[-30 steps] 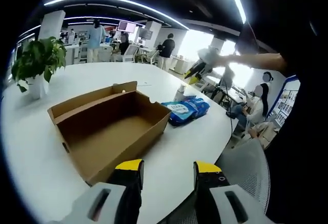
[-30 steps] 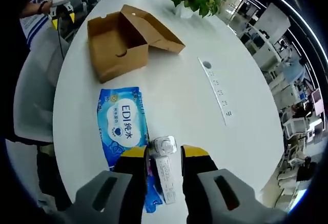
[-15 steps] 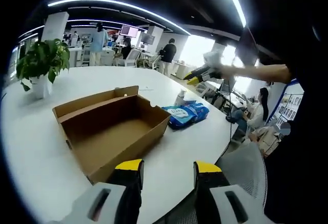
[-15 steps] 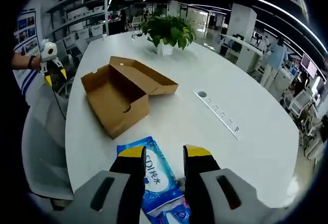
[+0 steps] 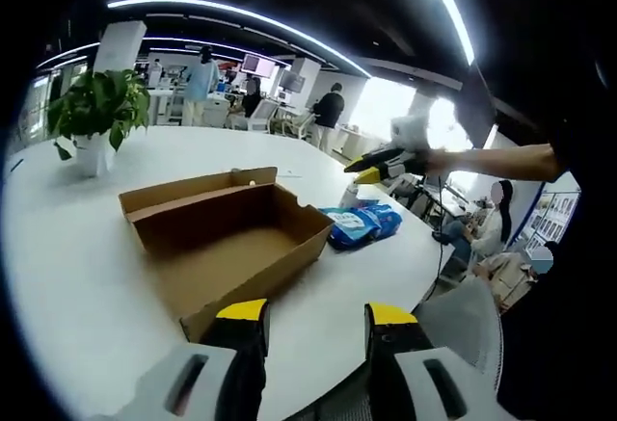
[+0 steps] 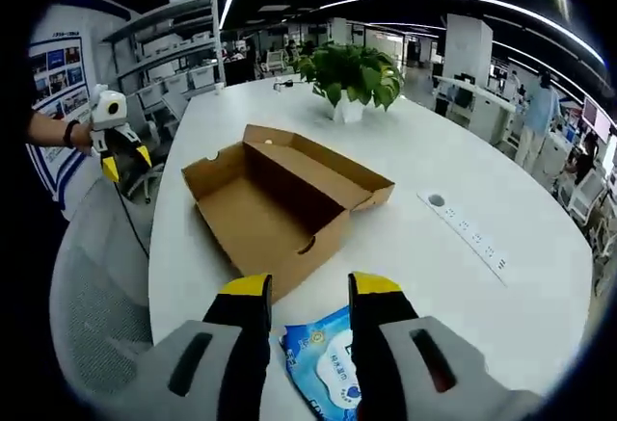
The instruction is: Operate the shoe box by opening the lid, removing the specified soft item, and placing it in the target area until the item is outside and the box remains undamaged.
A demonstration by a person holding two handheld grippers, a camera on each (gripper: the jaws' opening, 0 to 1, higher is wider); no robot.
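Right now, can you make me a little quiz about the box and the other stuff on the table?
1. True or false: the box is open and has nothing inside.
2. What lies on the table right beside the box? A) a blue packet B) a shoe C) a cup
3. Fill in: the plant stands in a white ____.

Key: 1 true. 2 A, the blue packet. 3 pot.
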